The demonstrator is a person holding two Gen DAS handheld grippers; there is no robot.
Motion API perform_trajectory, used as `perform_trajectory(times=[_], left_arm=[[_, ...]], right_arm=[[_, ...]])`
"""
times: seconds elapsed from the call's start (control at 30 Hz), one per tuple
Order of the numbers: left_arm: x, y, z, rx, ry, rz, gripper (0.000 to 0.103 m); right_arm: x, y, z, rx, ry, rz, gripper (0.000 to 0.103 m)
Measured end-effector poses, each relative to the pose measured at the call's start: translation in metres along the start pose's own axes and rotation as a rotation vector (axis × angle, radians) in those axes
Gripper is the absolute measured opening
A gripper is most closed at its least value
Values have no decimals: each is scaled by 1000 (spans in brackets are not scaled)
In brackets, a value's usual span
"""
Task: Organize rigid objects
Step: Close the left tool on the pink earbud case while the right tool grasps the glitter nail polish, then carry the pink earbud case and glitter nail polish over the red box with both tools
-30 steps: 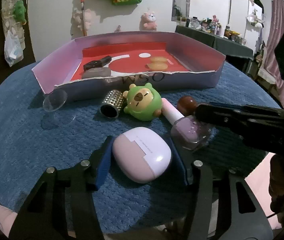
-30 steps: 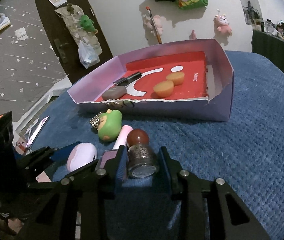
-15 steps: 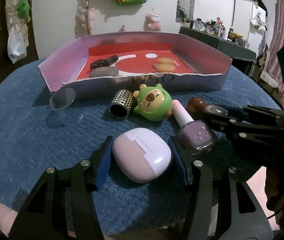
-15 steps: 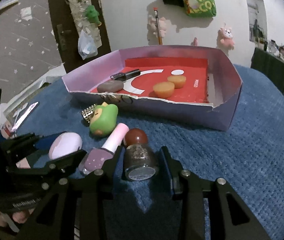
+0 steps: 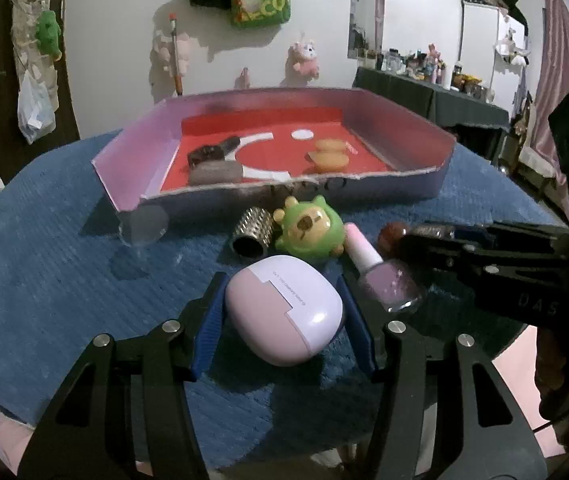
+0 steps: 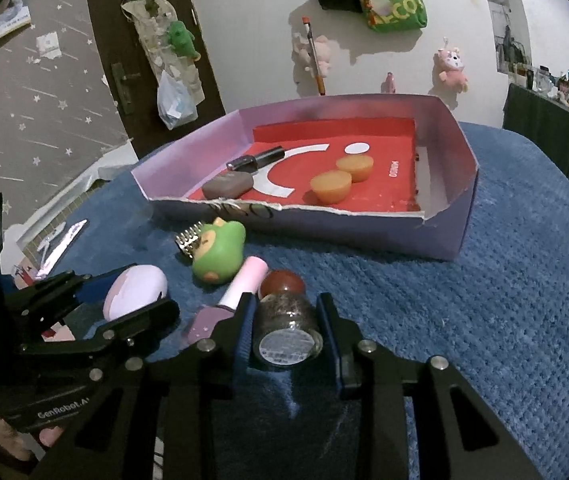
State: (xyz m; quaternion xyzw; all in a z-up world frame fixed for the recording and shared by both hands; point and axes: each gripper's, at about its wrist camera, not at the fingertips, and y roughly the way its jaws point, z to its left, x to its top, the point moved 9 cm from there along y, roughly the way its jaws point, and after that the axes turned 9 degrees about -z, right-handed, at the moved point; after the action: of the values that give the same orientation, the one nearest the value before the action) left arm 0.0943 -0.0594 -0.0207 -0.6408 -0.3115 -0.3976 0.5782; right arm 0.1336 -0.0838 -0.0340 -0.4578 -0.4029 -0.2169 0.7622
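Note:
My left gripper (image 5: pixel 282 312) is shut on a lilac earbud case (image 5: pixel 284 314) and holds it off the blue cloth. My right gripper (image 6: pixel 286 328) is shut on a dark glitter bottle (image 6: pixel 286 328) with a round brown cap. A pink-capped purple polish bottle (image 5: pixel 380 276), a green bear toy (image 5: pixel 310 234) and a small metal grater (image 5: pixel 252 236) lie on the cloth before a purple box (image 5: pixel 396 192) with a red floor. In the box lie two orange cups (image 6: pixel 340 180), a grey bar (image 6: pixel 228 184) and a dark tube (image 6: pixel 256 158).
A clear suction cup (image 5: pixel 142 228) lies by the box's left front corner. The round table under the blue cloth (image 6: pixel 504 300) drops off at the near edge. A wall with hanging toys stands behind the box.
Both grippers have lifted, each with its object in its grip. The cameras sit higher and the box looks further below.

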Motion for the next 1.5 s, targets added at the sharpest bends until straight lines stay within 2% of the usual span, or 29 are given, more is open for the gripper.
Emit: perform_trajectory(times=[0.3,0.87,1.5], left_arm=[[8,-1,14,-9,-39,-11,53],[30,3,23,-16,-25,-37,53],[78,17,32,-31,7,-66,53]], right_arm=[[12,-5,6,6,-15,-13,33],[31,-3,19,24,-54,-34,33],[65,3,25,37,-86,-63,33]])
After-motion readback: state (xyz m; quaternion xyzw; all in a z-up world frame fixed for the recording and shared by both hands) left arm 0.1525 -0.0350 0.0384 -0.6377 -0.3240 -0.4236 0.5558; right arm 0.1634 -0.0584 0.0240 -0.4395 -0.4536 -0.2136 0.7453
